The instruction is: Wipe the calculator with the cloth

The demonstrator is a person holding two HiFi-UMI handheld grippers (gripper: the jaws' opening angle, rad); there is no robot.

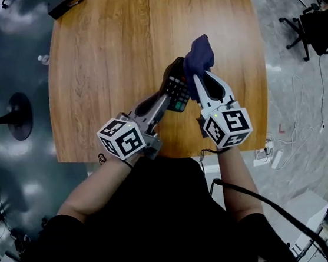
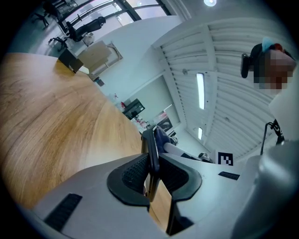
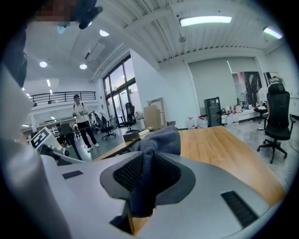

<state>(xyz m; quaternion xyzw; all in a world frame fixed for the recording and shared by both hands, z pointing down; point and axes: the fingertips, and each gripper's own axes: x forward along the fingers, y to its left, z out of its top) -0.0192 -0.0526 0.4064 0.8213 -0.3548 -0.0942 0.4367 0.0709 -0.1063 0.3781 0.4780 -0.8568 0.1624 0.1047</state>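
Both tools were clenched: the left gripper point(image 1: 171, 98) clamped the slim black keypad calculator point(image 1: 178, 91) over the round wooden table point(image 1: 107, 57), and the right gripper point(image 1: 203, 80) pinched the bunched dark-blue cloth point(image 1: 198, 55). Wiping seemed under way. The cloth lay against the calculator's far right edge, so next it needed drawing across the keys.

Ceiling strip lights point(image 3: 205, 20) give bright, even light; shadows are faint. The head view is dimmer, with pale glare on the floor point(image 1: 11, 146) at nine o'clock. Gripper views bulge, corners black; the cloth point(image 3: 149, 158) nearest the lens looks soft.
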